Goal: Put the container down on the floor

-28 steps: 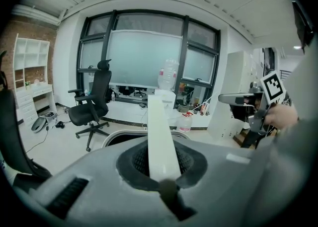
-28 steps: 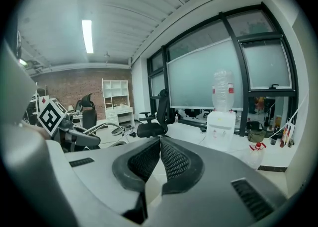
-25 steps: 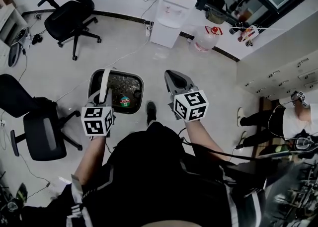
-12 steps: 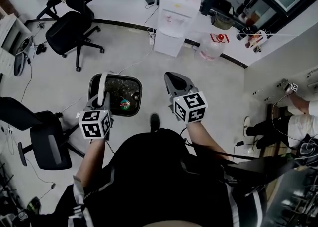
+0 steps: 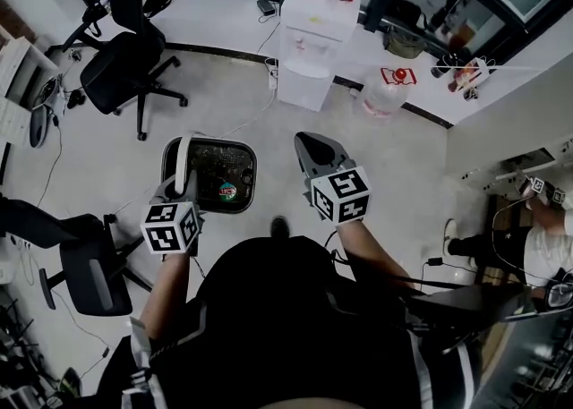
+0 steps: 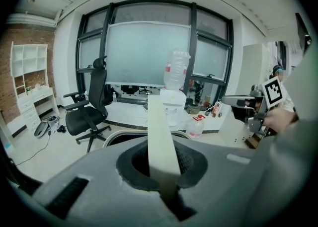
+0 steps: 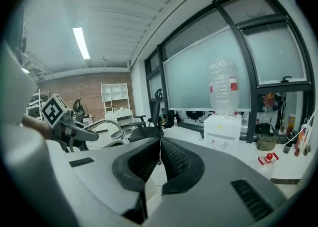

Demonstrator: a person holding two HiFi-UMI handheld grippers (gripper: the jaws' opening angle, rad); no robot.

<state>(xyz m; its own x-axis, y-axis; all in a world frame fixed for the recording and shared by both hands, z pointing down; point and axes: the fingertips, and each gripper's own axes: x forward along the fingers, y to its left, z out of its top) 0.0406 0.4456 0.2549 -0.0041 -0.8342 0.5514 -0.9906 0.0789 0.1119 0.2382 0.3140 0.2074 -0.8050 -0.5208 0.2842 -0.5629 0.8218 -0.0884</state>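
Nearest me, at lower left of the head view, my left gripper [image 5: 182, 185] has its jaws closed tight on the white handle [image 5: 183, 158] of the container [image 5: 252, 168]. In the left gripper view the handle [image 6: 160, 141] runs as a pale strap straight up out of the pinched jaws of the left gripper [image 6: 167, 184], with the container's rim [image 6: 123, 135] curving just behind. The container hangs by that strap left of centre in the head view, not yet set down. Its inside is dark, with a small coloured item I cannot make out.

At centre, my right gripper [image 5: 310, 144] is closed on nothing. In the right gripper view its ribbed pads [image 7: 171, 159] meet at the tips, and the right gripper [image 7: 159, 145] holds nothing between them.

Beyond lies the pale floor [image 5: 224, 98]. A black office chair [image 5: 125, 56] stands at upper left, a white water dispenser [image 5: 309, 45] at top centre, and a water jug [image 5: 385, 94] sits on the floor to its right.
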